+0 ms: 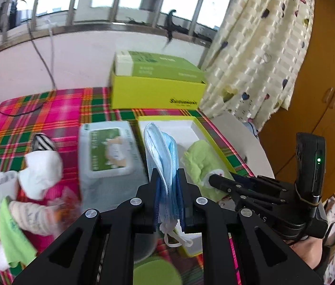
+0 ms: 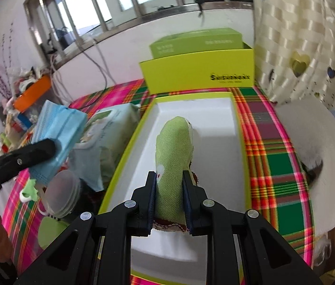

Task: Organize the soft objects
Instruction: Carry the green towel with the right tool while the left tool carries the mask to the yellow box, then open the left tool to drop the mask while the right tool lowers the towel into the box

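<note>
My left gripper [image 1: 167,178] is shut on a stack of blue face masks [image 1: 161,152], held over the left edge of the open yellow-green box [image 1: 167,120]; the masks [image 2: 58,130] also show at the left of the right wrist view. My right gripper [image 2: 169,180] is shut on a green sock [image 2: 173,152] and holds it over the box's white inside [image 2: 215,118]. In the left wrist view the sock [image 1: 200,161] lies in the box with the right gripper's fingers [image 1: 217,180] on it. Several white and striped socks [image 1: 37,173] and a green cloth [image 1: 13,237] lie on the plaid cloth at left.
A wet-wipes pack [image 1: 108,152] lies left of the box. A yellow box holding a green carton [image 1: 155,83] stands behind by the wall. A curtain [image 1: 262,47] hangs at right. A white round table edge [image 2: 321,154] is at right. A clear lid [image 2: 63,190] lies near the masks.
</note>
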